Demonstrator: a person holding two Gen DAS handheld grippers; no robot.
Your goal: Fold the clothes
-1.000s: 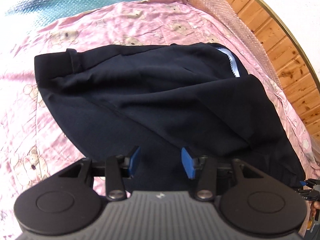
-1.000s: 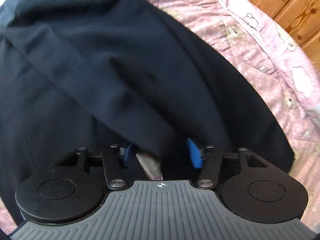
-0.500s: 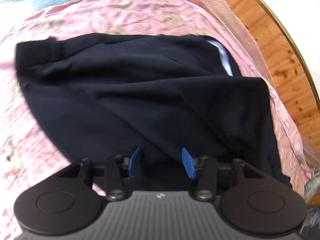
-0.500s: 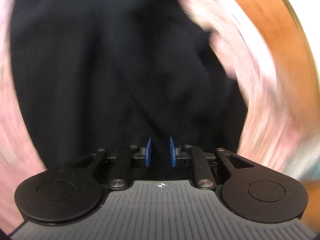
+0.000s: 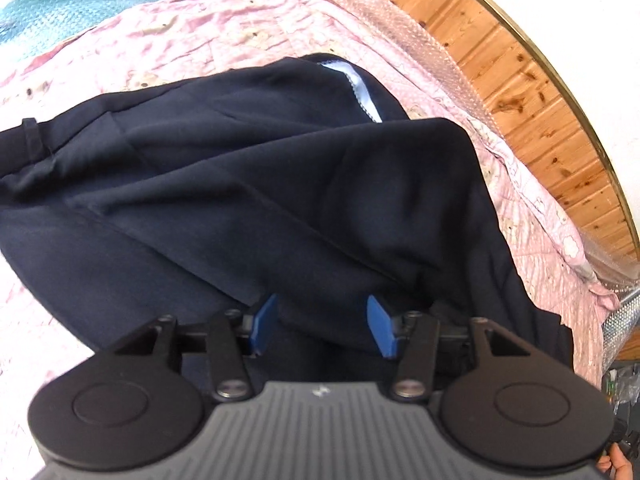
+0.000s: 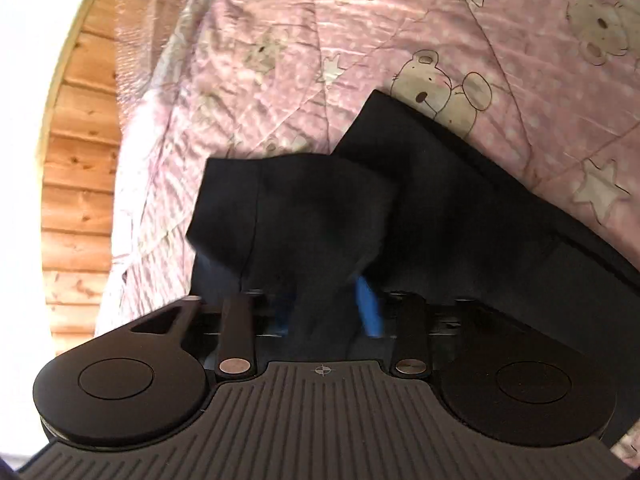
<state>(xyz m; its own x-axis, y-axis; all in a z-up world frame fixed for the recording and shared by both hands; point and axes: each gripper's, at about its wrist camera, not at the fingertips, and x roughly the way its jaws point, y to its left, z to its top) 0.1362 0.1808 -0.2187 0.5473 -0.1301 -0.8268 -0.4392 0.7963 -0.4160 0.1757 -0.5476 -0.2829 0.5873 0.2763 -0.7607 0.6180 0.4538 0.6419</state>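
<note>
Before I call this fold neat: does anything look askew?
Yes. The dark trousers lie rumpled on the pink quilt, their pale lining showing at the far edge, and one leg end hangs bunched in the right gripper.

Navy trousers, pink bear-print quilt

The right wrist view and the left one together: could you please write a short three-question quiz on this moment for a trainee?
1. True or false: the dark navy trousers lie on a pink quilt printed with bears.
2. In the left wrist view, what shows at the trousers' far edge? A) a white lining strip B) a red belt C) a yellow label
3. What is between the fingers of the right gripper?

Key: 1 true; 2 A; 3 a bunch of the trousers' cloth, between jaws that have just been opening.
</note>
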